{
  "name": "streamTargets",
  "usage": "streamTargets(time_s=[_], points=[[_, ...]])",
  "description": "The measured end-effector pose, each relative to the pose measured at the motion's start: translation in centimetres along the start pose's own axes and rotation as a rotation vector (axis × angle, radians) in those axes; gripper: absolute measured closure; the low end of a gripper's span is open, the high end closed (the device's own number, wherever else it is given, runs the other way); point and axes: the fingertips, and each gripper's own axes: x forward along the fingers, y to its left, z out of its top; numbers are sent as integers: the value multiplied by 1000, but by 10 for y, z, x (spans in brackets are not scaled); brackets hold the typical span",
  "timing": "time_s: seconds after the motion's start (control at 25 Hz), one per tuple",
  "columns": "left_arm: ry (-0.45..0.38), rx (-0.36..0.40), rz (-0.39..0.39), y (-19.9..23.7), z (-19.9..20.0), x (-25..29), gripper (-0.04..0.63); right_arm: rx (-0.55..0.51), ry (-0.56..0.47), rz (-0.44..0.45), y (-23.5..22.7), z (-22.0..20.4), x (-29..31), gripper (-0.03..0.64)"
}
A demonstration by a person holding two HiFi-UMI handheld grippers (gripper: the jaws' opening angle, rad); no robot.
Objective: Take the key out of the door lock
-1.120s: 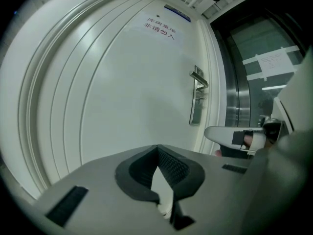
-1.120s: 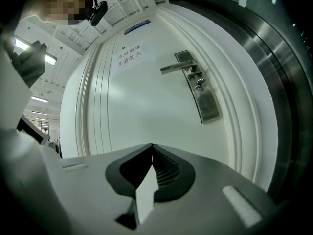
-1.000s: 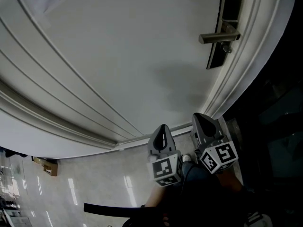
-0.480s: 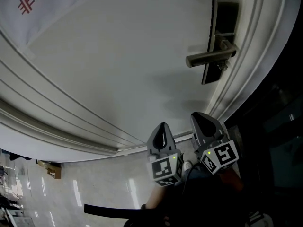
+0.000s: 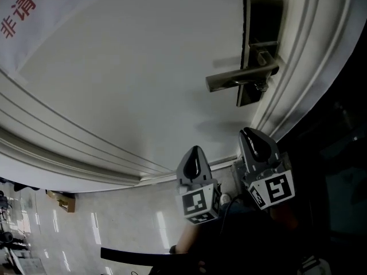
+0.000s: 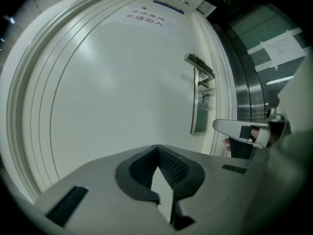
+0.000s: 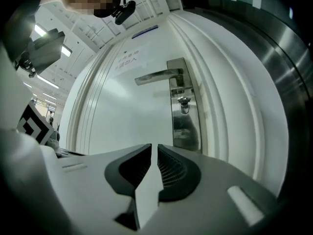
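Under the handle [image 7: 159, 76], key [image 7: 184, 103] juts outward; left hand-held gripper [image 6: 157, 148], right hand-held gripper [image 7: 155, 147] closed.

The door [image 5: 143, 67] is looked down on from behind the left gripper [image 5: 195, 154] and right gripper [image 5: 256, 137]; both gripper views are aimed ahead at the shared lock plate [image 7: 183, 109].

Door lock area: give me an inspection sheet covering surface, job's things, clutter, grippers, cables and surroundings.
Surface: white panelled door with a red-lettered white sign.
Job's things: small metal key sits in the lock under the silver lever handle, on the steel lock plate.
Clutter: small brown box-like object on the glossy tiled floor.
Grippers: left gripper jaws shut, empty; right gripper jaws all but shut, empty; both short of the lock.
Cables: none certain; unclear black strip.
Surroundings: brushed-metal column right of the door.
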Motion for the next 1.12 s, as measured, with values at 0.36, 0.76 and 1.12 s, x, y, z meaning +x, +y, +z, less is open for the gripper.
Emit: streamTargets(time_s=[0.36,0.76,1.12], points=[[-29,32,-56,-10,15,15,595,-258,-28,-125,-39,38,-4,590],[-53,13,-123,-11,26,21,595,-651,-23,-121,-50,76,16,526],[-52,34,-157,-9,26,22,595,-955,75,-149,-58,79,32,526]])
